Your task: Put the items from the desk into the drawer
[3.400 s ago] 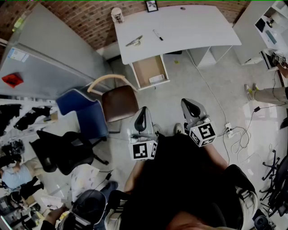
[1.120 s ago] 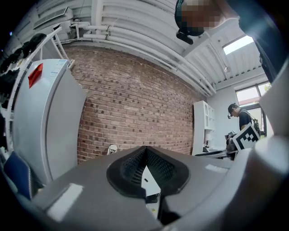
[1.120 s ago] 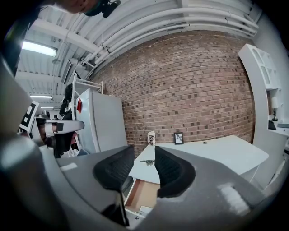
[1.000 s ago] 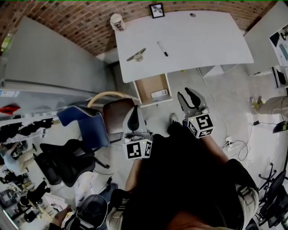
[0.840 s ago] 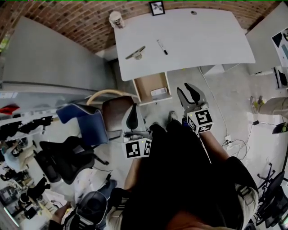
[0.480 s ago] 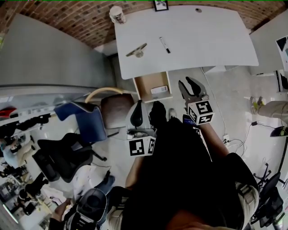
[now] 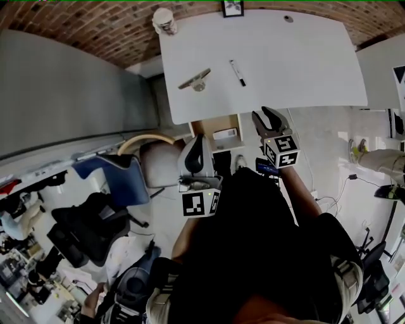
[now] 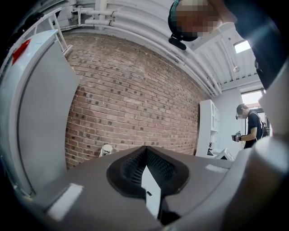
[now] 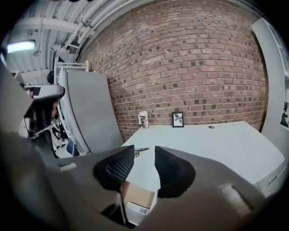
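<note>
A white desk [image 7: 285, 63] stands against the brick wall. On it lie a black-and-white marker [image 7: 237, 73] and a metal clip-like item [image 7: 195, 80], with a paper cup [image 7: 164, 21] and a small picture frame [image 7: 233, 7] at its back edge. Under the desk's front edge a wooden drawer [image 7: 212, 126] stands pulled out, with a white box [image 7: 225, 134] inside. My left gripper [image 7: 198, 142] is shut and empty, just short of the drawer. To the right of the drawer, my right gripper [image 7: 264, 114] is open and empty at the desk's front edge. Between its fingers the right gripper view shows the desk [image 9: 212, 140], the clip item [image 9: 141, 149] and the drawer [image 9: 137, 195].
A brown chair [image 7: 155, 166] with a curved wooden back and a blue chair [image 7: 117, 180] stand left of the drawer. A grey partition [image 7: 69, 95] runs along the left. White shelving [image 7: 383, 69] is at the right, and a person [image 8: 248, 128] stands by it.
The desk and drawer have come closer in view. Both grippers have moved forward toward the desk, the right one also lower, now at the desk's front edge.
</note>
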Tool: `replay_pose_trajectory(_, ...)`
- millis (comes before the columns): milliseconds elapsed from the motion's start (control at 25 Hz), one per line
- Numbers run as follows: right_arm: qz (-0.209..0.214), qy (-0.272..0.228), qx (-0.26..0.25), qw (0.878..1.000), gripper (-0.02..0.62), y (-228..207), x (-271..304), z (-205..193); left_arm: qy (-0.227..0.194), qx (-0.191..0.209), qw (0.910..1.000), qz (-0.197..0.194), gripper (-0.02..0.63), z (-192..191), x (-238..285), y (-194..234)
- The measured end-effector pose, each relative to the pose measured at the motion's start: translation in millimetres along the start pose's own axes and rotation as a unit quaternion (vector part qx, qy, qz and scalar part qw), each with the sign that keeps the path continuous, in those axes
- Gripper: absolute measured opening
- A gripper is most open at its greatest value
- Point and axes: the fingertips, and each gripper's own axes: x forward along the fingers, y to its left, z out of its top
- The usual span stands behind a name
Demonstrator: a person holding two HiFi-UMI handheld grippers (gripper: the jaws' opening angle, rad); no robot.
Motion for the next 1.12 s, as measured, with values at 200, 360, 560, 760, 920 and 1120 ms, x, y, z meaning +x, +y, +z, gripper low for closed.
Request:
replay_pose_trajectory(200,-0.002,0.047,0.006,0.999,0.144,-16.3,53.0,-16.5,0.013,-0.007,0.9999,-0.006,0.012,-5.9,38.6,24.4)
replay_pose_trajectory(360,-0.01,0.095,0.011,0.995,0.144,-34.9,92.3,-42.4,0.028,-0.015,0.9994,-0.01,0.012,-14.4,62.8,39.1)
replay_pose_trajectory(560,-0.023,0.129,0.021,0.991,0.144,-59.0,136.2,-65.1,0.04,-0.024,0.9988,-0.016,0.012,-24.9,83.7,51.8)
replay_pose_trajectory(760,-0.033,0.169,0.033,0.985,0.144,-79.1,165.9,-89.7,0.05,-0.034,0.9979,-0.022,0.012,-33.4,99.9,56.8)
replay_pose_trajectory(920,-0.039,0.192,0.031,0.98,0.144,-93.8,182.4,-106.8,0.053,-0.038,0.9976,-0.021,0.012,-38.0,109.9,60.4)
replay_pose_trajectory(1120,-0.043,0.215,0.023,0.975,0.144,-104.4,198.9,-120.2,0.059,-0.043,0.9971,-0.018,0.012,-43.1,117.7,66.1)
